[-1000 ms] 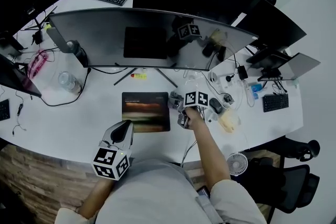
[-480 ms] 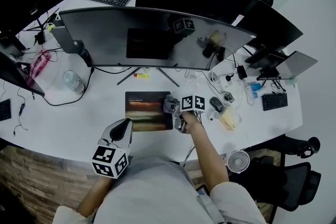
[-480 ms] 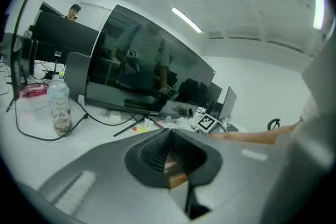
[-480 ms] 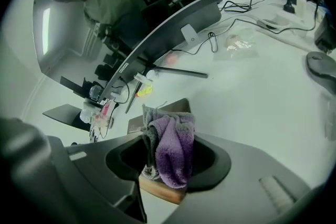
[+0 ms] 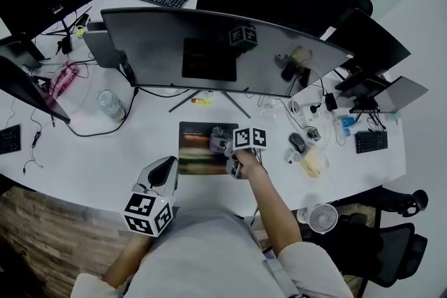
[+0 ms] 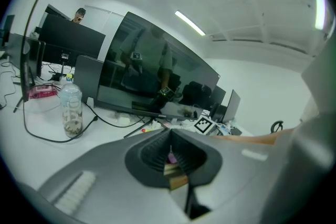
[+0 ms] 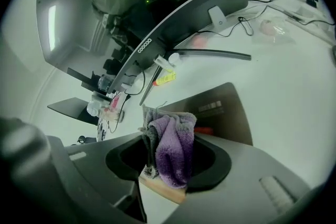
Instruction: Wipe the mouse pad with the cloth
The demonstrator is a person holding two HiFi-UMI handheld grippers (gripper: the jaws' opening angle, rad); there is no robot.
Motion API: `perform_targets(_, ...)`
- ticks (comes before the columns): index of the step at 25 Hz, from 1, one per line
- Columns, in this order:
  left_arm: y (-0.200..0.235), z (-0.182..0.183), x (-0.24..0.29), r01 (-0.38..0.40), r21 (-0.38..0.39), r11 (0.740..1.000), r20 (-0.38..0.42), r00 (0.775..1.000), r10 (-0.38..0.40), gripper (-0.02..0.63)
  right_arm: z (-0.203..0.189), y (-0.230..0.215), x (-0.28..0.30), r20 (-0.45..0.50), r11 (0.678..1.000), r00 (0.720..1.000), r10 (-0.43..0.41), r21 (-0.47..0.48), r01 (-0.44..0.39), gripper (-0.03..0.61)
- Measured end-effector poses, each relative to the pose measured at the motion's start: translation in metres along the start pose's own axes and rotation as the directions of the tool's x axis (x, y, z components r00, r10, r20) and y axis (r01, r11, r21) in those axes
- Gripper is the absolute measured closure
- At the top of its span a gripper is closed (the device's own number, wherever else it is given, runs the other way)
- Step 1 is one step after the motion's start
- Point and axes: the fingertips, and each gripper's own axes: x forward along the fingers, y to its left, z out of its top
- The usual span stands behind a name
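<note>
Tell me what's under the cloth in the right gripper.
The purple cloth, clamped in the right gripper, hangs over the dark mouse pad on the white desk. Whether it touches the pad cannot be seen; the cloth and gripper body cover the spot beneath.

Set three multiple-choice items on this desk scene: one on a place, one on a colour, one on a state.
1. Where does the mouse pad lie?
A. On the desk in front of the curved monitor
B. Behind the curved monitor
C. Hanging off the desk edge

2. What colour is most of the cloth?
A. Yellow
B. Purple
C. Red

3. How is the left gripper?
A. Shut on the cloth
B. Wide open
C. Shut, holding nothing

Key:
1 A: the mouse pad lies flat on the desk before the curved monitor.
2 B: the cloth in the right gripper is mostly purple.
3 C: the left gripper has its jaws together with nothing between them.
</note>
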Motion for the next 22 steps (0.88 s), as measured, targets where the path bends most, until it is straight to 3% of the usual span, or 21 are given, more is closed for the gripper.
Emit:
perform_targets(10, 0.025, -0.003, -0.006, -0.034, -0.02, 0.999, -0.004, 0.999, 0.034, 0.614, -0.012, 0.052, 0.042, -0.052, 0.997, 0.995, 0.079, -0.014, -0.08, 0.385)
perform_targets(22, 0.034, -0.007, -0.009, -0.063, -0.031, 0.998, -0.013, 0.998, 0.062, 0.614, -0.034, 0.083, 0.078, -0.116, 0.986, 0.979, 0.168, 0.004, -0.169, 0.383)
